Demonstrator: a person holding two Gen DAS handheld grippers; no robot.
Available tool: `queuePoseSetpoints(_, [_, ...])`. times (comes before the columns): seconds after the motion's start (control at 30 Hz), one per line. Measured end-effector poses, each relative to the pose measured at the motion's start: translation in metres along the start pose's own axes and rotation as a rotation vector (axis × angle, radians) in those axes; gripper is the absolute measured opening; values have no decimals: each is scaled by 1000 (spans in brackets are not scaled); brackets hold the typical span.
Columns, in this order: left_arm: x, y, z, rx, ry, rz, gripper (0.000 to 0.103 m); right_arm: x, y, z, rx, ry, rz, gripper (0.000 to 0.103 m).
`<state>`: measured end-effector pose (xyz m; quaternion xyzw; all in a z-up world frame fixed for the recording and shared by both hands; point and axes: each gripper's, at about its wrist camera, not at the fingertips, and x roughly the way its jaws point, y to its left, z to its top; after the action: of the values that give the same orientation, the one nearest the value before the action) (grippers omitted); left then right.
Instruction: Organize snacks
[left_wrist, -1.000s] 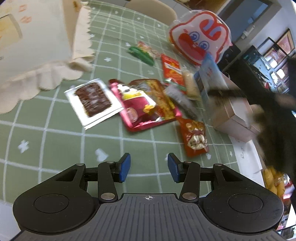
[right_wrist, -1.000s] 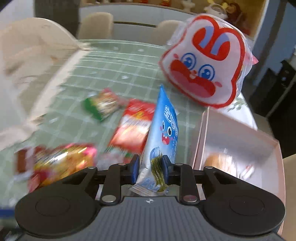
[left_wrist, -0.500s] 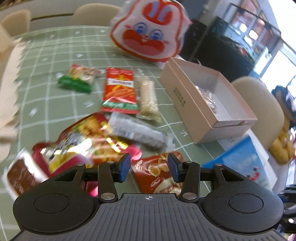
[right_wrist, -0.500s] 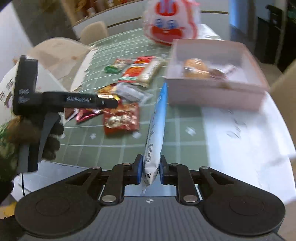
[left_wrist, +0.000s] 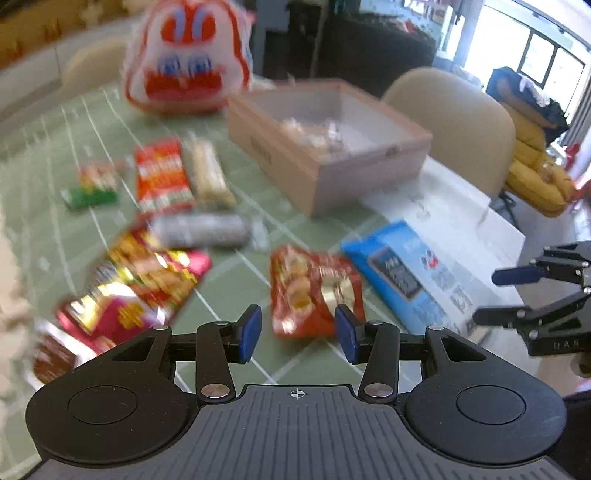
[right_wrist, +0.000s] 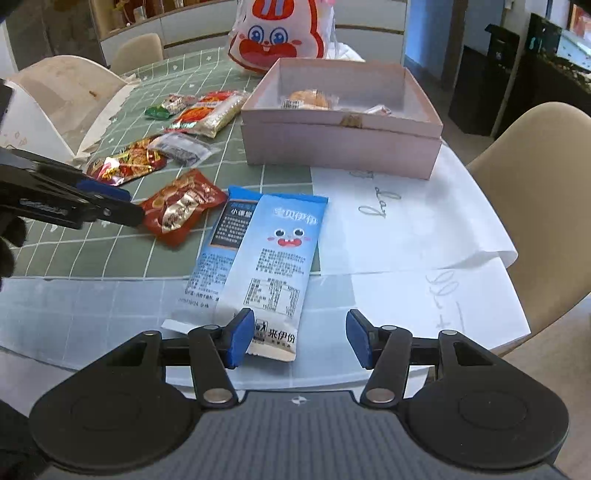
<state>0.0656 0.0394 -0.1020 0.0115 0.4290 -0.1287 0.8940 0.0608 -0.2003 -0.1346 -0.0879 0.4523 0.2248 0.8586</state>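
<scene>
Two blue snack packets (right_wrist: 271, 254) lie flat, overlapping, near the table's front edge; they also show in the left wrist view (left_wrist: 402, 271). My right gripper (right_wrist: 299, 341) is open and empty just in front of the top packet's near end. My left gripper (left_wrist: 297, 332) is open and empty, hovering over a red snack pouch (left_wrist: 314, 290), which also shows in the right wrist view (right_wrist: 183, 205). A pink open box (right_wrist: 343, 125) holds a few wrapped snacks.
Several other snack packets (right_wrist: 184, 122) lie on the green checked cloth (right_wrist: 110, 236) left of the box. A rabbit-face bag (right_wrist: 280, 35) stands behind the box. White paper sheets (right_wrist: 410, 236) cover the table's right side. Chairs (right_wrist: 535, 177) surround it.
My right gripper has opened and let the blue packet down flat on top of the other blue packet. My left gripper has swung right, over the red pouch.
</scene>
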Motion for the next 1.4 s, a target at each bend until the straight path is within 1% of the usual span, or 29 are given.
queuePoseSetpoints(0.03, [-2,-5,4,15,-13,14,49,-1,0,-2,0,-7,-1,60])
queuePoseSetpoints(0.1, [5,-12,12,31,-2,17,49,3,1,-2,2,-11,-2,61])
queuePoseSetpoints(0.17, [19,-21,15,33,25,25,49,8,2,-4,4,-7,-1,61])
queuePoseSetpoints(0.23, [37,-33,16,60,64,70,50,9,1,-6,9,-10,0,62])
queuePoseSetpoints(0.27, [42,-38,15,74,84,90,52,9,-1,-7,13,-16,-2,64])
queuePoseSetpoints(0.3, [48,-43,13,92,89,110,62,8,-2,-8,18,-22,-9,64])
queuePoseSetpoints(0.33, [51,-48,11,111,95,114,68,8,-5,-9,22,-26,-15,64])
queuePoseSetpoints(0.4, [59,-51,7,115,140,83,83,8,-10,-11,40,-27,-17,66])
queuePoseSetpoints(0.43, [61,-51,5,107,150,73,85,9,-12,-12,51,-25,-9,66])
queuePoseSetpoints(0.47, [61,-49,4,90,147,65,85,10,-14,-13,58,-22,-1,67])
queuePoseSetpoints(0.53, [53,-42,6,37,112,54,82,11,-16,-15,62,-16,12,68])
queuePoseSetpoints(0.57, [47,-38,9,2,86,57,79,10,-16,-16,59,-15,15,69])
queuePoseSetpoints(0.6, [44,-34,11,-25,69,72,79,10,-16,-16,58,-16,17,69])
queuePoseSetpoints(0.67, [46,-27,15,-59,66,87,79,11,-19,-17,62,-15,24,71])
queuePoseSetpoints(0.7, [50,-24,16,-68,80,76,80,12,-20,-17,65,-17,27,72])
queuePoseSetpoints(0.77, [56,-23,18,-76,92,54,79,13,-21,-16,65,-17,30,74])
queuePoseSetpoints(0.8, [60,-25,19,-68,101,53,81,13,-21,-16,61,-16,33,76])
queuePoseSetpoints(0.87, [69,-28,22,-46,98,61,83,14,-19,-17,50,-14,41,81])
queuePoseSetpoints(0.93, [73,-32,24,-34,94,80,83,15,-16,-17,31,-13,39,84])
queuePoseSetpoints(1.03, [74,-31,23,-49,94,80,82,16,-14,-18,23,-13,44,89])
queuePoseSetpoints(1.17, [64,-21,18,-88,87,49,77,21,-12,-17,35,-3,70,103])
queuePoseSetpoints(1.27, [53,-15,9,-110,86,54,76,22,-8,-15,26,8,49,103])
queuePoseSetpoints(1.33, [42,-12,2,-142,92,58,76,23,-7,-10,-5,39,72,103])
queuePoseSetpoints(1.37, [35,-10,-2,-168,95,53,76,23,-9,-6,8,60,87,100])
queuePoseSetpoints(1.4, [28,-9,-7,-192,92,46,76,20,-12,-3,44,65,95,92])
